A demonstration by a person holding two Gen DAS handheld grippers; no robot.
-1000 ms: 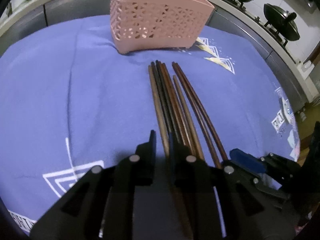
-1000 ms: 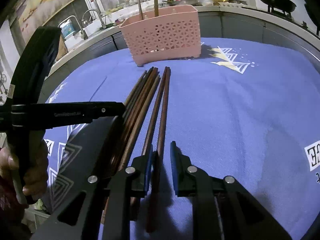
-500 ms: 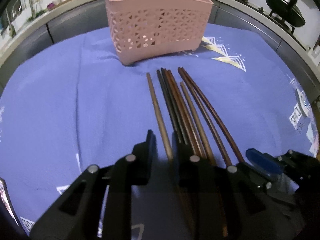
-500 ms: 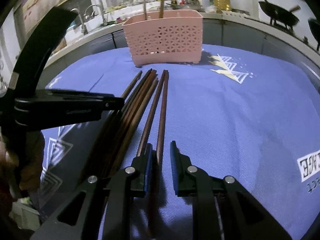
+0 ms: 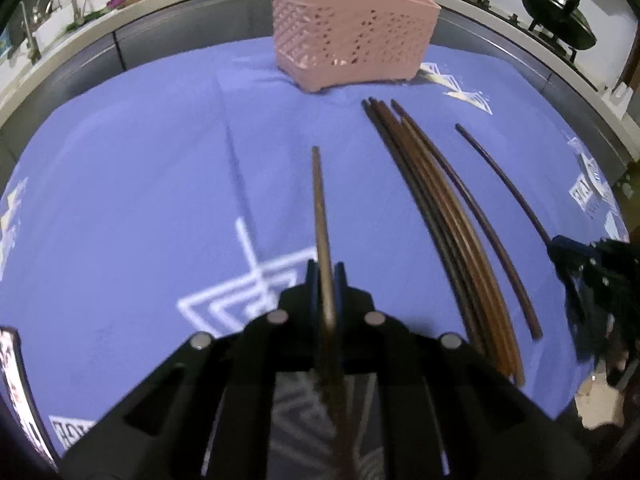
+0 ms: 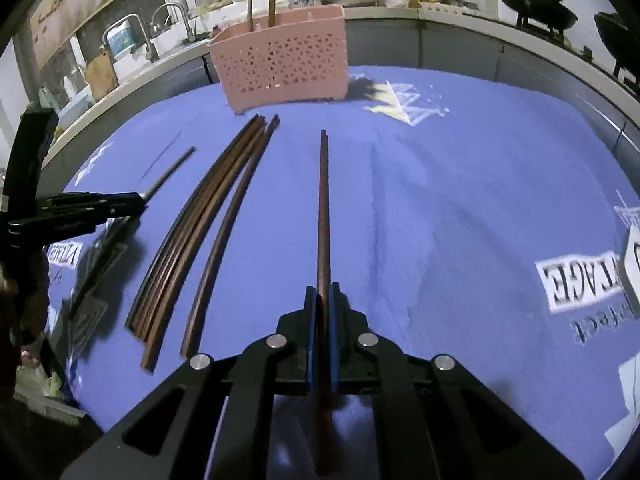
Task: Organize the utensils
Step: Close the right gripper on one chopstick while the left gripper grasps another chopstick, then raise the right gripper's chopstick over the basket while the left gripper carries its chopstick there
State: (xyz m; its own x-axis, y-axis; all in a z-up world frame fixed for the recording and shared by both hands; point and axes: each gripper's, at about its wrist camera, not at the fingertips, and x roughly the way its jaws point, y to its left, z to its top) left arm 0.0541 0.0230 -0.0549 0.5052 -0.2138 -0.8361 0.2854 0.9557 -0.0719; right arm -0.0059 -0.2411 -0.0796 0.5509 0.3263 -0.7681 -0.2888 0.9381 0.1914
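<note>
My left gripper (image 5: 326, 276) is shut on a brown chopstick (image 5: 320, 208) and holds it off the cloth, tip toward the pink basket (image 5: 352, 32). My right gripper (image 6: 323, 296) is shut on a dark brown chopstick (image 6: 323, 200), also lifted and pointing toward the basket (image 6: 280, 64). Several chopsticks (image 5: 436, 208) lie bundled on the blue cloth between the two grippers; they also show in the right wrist view (image 6: 200, 224). Two sticks stand upright in the basket.
A blue patterned cloth (image 5: 140, 184) covers the table. A grey counter edge runs behind the basket. Black woks (image 5: 556, 24) sit on a stove at the back right. A sink with a tap (image 6: 140, 40) is at the back left.
Both grippers have closed, each on one chopstick, and lifted it out of the bundle. The left one moved left, the right one moved right.
</note>
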